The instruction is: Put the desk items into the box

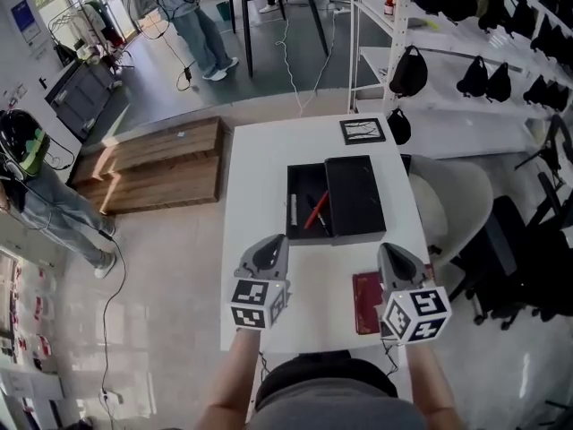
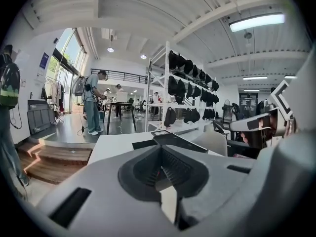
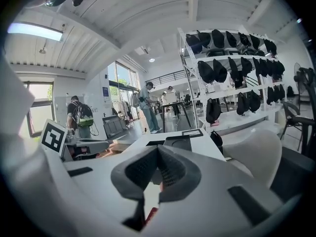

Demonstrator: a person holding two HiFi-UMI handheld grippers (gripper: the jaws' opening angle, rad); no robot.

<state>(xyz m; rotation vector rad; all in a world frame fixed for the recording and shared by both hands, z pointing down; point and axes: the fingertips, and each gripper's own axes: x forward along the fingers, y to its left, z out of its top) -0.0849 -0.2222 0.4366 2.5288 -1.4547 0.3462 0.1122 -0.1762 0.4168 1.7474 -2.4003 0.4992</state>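
A black box stands open in the middle of the white table, its lid lying flat beside it on the right. Inside lie a red pen and a pale pen. A dark red notebook rests on the table at the near right. My left gripper hovers near the table's front, shut and empty. My right gripper hangs just right of the notebook, jaws together with nothing between them. The box lies ahead of the left gripper. A red sliver of the notebook shows under the right gripper.
A black-framed picture lies at the table's far right corner. A white chair stands to the right, with shelves of black bags beyond. A wooden platform sits to the left. People stand at the left and at the back.
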